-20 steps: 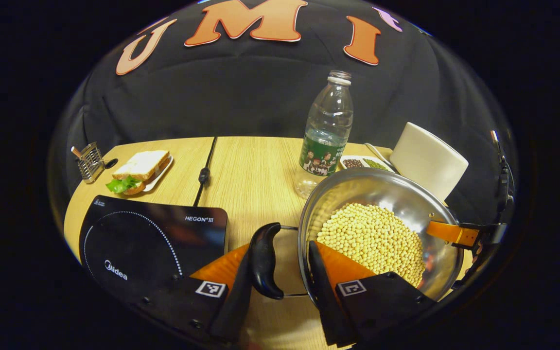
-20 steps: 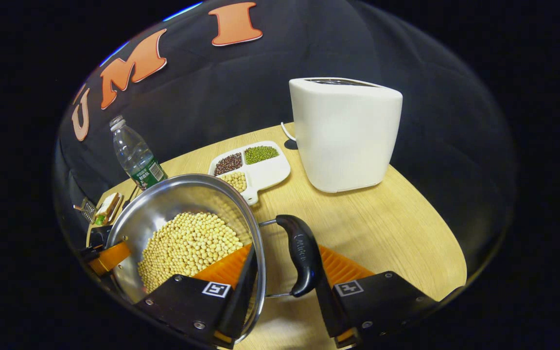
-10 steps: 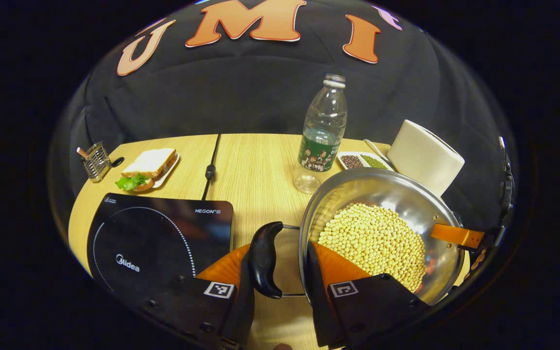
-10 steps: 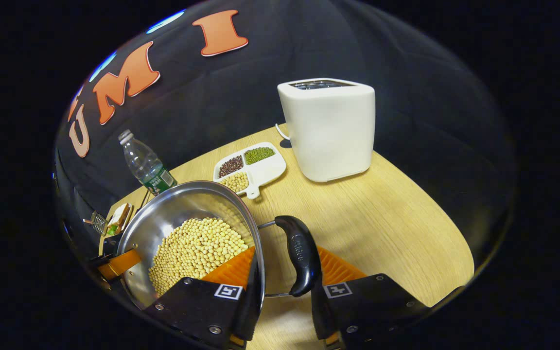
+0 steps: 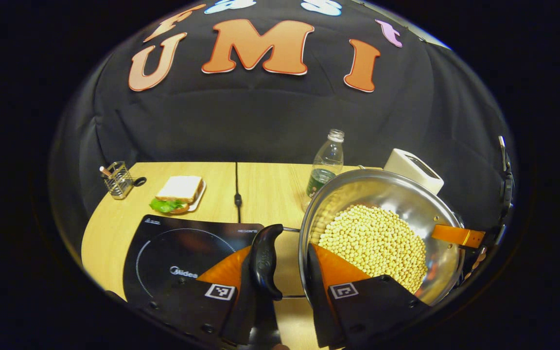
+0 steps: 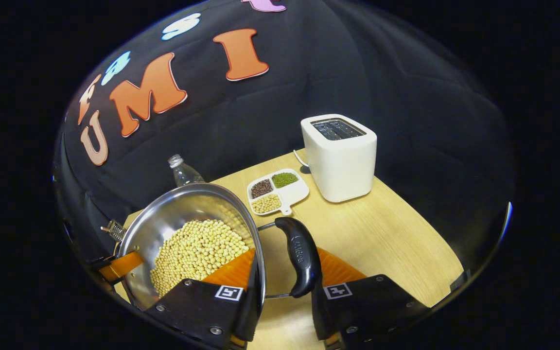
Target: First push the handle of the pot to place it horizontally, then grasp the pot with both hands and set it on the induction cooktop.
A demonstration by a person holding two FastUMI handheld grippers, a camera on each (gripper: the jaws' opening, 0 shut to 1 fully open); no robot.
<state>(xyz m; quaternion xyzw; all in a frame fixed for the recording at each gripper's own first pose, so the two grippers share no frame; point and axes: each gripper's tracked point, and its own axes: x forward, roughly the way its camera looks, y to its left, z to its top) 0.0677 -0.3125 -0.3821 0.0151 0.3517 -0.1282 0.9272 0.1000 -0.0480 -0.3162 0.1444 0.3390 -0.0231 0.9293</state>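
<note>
A steel pot (image 5: 382,192) full of soybeans (image 5: 372,243) hangs above the wooden table, held from both sides. My left gripper (image 5: 280,272) is shut on the pot's black left handle (image 5: 264,260), with one finger inside the rim. In the right gripper view, my right gripper (image 6: 285,279) is shut on the other black handle (image 6: 302,255) of the pot (image 6: 173,214) in the same way. The black induction cooktop (image 5: 183,243) lies on the table just left of the pot and below it. The right gripper's finger (image 5: 455,236) shows at the pot's far rim.
A water bottle (image 5: 326,163) and a white toaster (image 5: 413,170) stand behind the pot. A sandwich on a plate (image 5: 178,192), a wire holder (image 5: 117,180) and a black cable (image 5: 236,194) lie beyond the cooktop. A divided dish of beans (image 6: 277,192) sits beside the toaster (image 6: 341,158).
Both grippers have raised the pot off the table and carried it left toward the cooktop. The table and the things on it now look lower and farther away.
</note>
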